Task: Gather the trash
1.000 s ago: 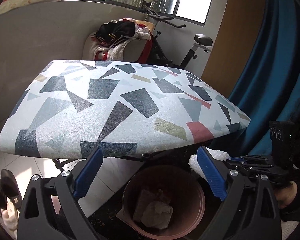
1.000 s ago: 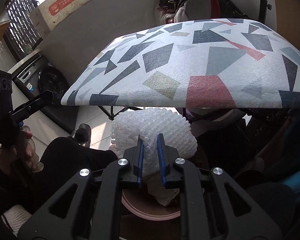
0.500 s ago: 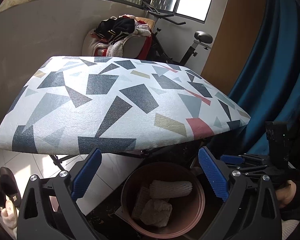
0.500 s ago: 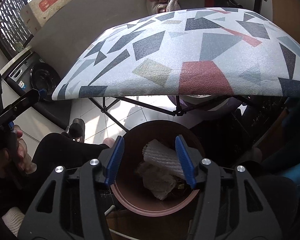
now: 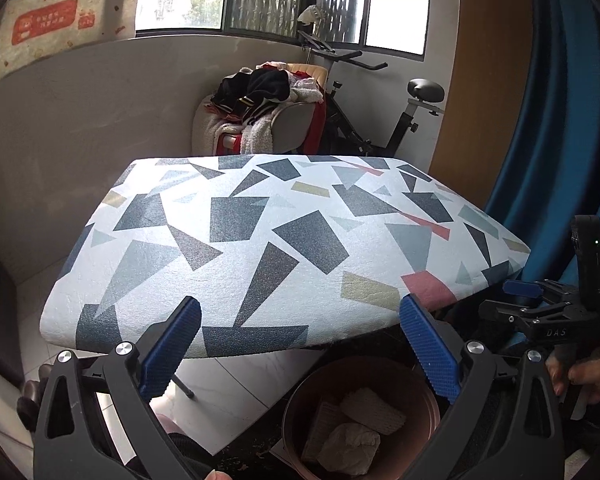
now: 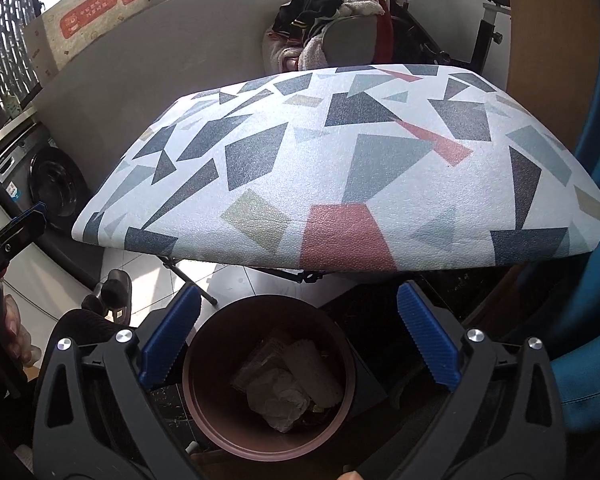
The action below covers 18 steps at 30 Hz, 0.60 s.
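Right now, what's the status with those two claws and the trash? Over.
Left claw open, empty. Right claw open, empty, above the trash bin. Foam and crumpled paper lie inside. Patterned table bare; nothing blocking.

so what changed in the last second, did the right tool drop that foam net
Yes. The right tool, which was shut on the white foam net a second ago, opened and let it go; the net now lies in the bin on the other trash. Both tools then rose. The left tool stayed open and empty, and the table kept its place.
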### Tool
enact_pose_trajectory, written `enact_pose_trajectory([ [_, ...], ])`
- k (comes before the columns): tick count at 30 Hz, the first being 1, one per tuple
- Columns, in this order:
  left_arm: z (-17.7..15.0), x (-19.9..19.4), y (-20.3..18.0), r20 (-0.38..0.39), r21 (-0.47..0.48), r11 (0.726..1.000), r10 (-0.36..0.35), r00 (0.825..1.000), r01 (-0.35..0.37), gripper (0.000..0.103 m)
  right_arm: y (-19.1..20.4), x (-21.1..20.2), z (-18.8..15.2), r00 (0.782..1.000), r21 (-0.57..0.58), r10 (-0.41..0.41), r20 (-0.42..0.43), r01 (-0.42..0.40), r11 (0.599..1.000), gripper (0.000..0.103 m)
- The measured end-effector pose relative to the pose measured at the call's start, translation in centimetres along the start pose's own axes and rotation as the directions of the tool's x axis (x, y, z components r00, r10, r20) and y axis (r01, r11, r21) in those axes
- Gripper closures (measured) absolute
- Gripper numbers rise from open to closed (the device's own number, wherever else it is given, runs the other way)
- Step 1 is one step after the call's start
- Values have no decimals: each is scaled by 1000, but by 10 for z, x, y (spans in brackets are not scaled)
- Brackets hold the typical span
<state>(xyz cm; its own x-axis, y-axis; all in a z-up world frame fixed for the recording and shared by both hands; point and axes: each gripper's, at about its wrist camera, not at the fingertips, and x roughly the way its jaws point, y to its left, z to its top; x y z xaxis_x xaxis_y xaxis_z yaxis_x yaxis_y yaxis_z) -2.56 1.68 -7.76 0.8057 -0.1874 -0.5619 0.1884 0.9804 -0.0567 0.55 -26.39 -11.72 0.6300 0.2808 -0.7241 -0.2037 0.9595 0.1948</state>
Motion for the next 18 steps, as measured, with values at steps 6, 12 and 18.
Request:
enact_pose_trajectory([
  [6, 44, -27, -3, 120, 12, 999, 33, 992, -35, 6, -1, -39, 47, 991, -31, -45, 127, 50, 998, 6],
  [12, 72, -55, -16, 209, 36, 996, 67, 976, -76, 6, 8, -77, 77, 969, -84, -80, 232, 102, 991, 6],
  [18, 82, -64, -23, 210, 49, 997, 53, 976, -64, 6, 14, -96, 87, 959, -107, -78, 274, 111, 988, 6],
])
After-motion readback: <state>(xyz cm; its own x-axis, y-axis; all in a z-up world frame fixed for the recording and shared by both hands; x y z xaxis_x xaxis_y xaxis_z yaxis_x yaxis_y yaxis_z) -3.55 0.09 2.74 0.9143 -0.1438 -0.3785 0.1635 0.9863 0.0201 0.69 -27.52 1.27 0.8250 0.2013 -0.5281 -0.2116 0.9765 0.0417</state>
